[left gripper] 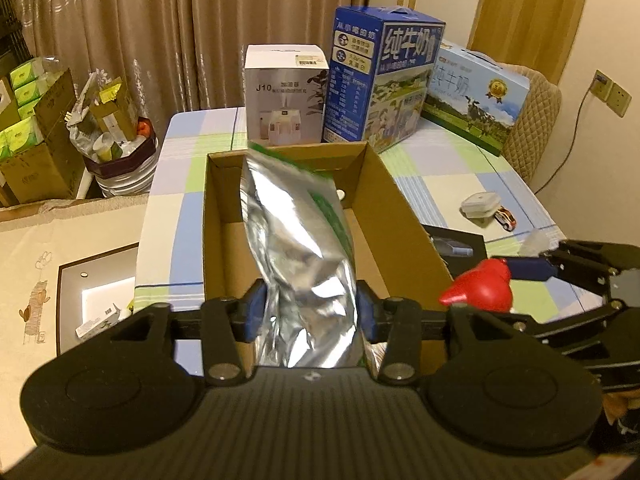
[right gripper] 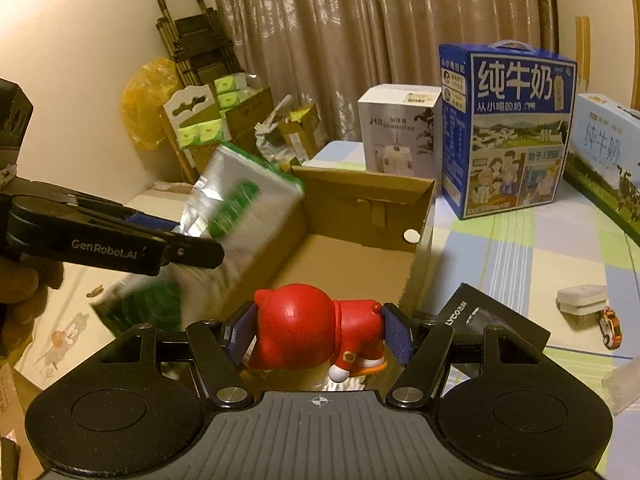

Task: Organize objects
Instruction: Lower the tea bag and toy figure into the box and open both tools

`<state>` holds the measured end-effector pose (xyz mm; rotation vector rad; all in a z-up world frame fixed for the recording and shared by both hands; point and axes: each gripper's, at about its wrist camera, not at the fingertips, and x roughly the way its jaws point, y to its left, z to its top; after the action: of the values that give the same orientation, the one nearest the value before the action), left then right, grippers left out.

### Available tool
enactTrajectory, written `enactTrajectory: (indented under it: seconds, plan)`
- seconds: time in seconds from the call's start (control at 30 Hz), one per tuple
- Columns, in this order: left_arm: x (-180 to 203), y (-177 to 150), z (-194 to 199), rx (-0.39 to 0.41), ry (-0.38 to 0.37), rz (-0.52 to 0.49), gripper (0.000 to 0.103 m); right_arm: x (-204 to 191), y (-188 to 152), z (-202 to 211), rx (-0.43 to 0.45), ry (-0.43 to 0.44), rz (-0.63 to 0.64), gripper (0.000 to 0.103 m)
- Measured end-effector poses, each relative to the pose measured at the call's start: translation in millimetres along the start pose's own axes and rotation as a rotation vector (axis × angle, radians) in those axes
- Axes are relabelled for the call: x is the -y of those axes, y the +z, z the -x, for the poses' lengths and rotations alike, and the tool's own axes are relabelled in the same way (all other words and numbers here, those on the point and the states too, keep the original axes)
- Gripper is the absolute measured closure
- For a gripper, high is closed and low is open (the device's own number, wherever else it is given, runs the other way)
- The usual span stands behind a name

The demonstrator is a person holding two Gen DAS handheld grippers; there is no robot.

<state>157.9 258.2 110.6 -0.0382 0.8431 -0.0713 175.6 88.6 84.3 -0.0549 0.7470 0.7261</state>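
Note:
An open cardboard box (left gripper: 394, 196) stands on the checked table; it also shows in the right wrist view (right gripper: 360, 200). My left gripper (left gripper: 310, 312) is shut on a silver foil pouch (left gripper: 296, 236) with green print and holds it above the box's near left part; the pouch also shows in the right wrist view (right gripper: 240, 216). My right gripper (right gripper: 318, 334) is shut on a red cat figure (right gripper: 316, 328) and holds it at the box's near edge. The figure (left gripper: 480, 288) also appears at the right of the left wrist view.
A white humidifier box (left gripper: 286, 92), a tall blue milk carton (left gripper: 380, 76) and a light-blue milk carton (left gripper: 476, 96) stand behind the box. A white case (right gripper: 582, 300), a toy car (right gripper: 610, 328) and a black box (right gripper: 496, 320) lie to the right.

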Motion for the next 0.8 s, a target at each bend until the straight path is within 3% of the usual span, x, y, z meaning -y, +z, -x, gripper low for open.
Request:
enactTrajectory:
  seconds: [0.03,0.67,0.8]
  plan:
    - [-1,0,-1,0.008,0.008,0.009,0.047,1,0,-1,-0.001,-0.001,-0.002,0.039]
    - [-18,-22,9,0.011,0.011,0.069,0.047,-10,-4,-11,-0.02,0.017,-0.003,0.039]
    - [-21,-24,9,0.012,0.01,0.081,0.046,-4,-2,-13,0.022,0.02,-0.046,0.039]
